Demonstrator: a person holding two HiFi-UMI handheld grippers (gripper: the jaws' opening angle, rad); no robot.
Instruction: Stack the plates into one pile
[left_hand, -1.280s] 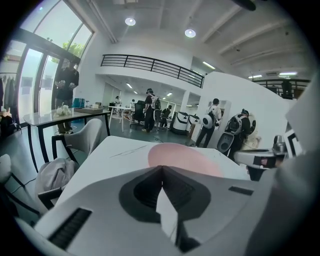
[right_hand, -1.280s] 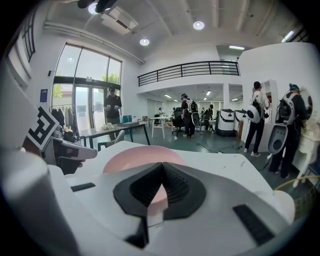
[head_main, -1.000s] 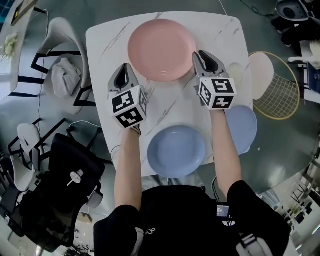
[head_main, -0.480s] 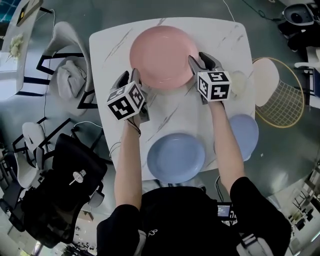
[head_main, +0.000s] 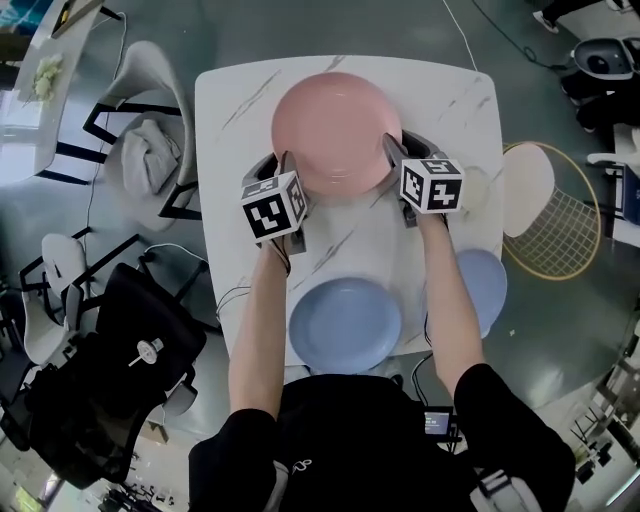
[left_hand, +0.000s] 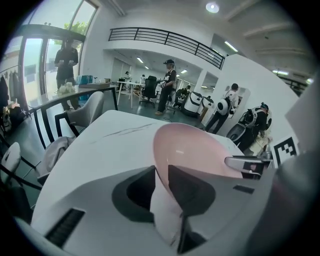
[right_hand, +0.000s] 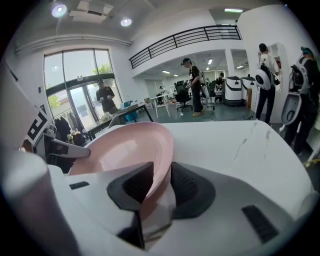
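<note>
On the table (head_main: 228, 110), the pink plate (head_main: 335, 130) lies at the far end, well apart from the blue plate (head_main: 345, 325) near the person — left gripper (left_hand: 161, 172) and right gripper (right_hand: 162, 172), jaws having just been closing, each pinch an opposite side of the pink rim.

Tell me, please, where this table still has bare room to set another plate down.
The widest bare patch is the table's left strip, between its left edge and the pink plate and near blue plate. A smaller one lies mid-table, between the two forearms. The right side is crowded: a small cream plate and a second blue plate sit there.
</note>
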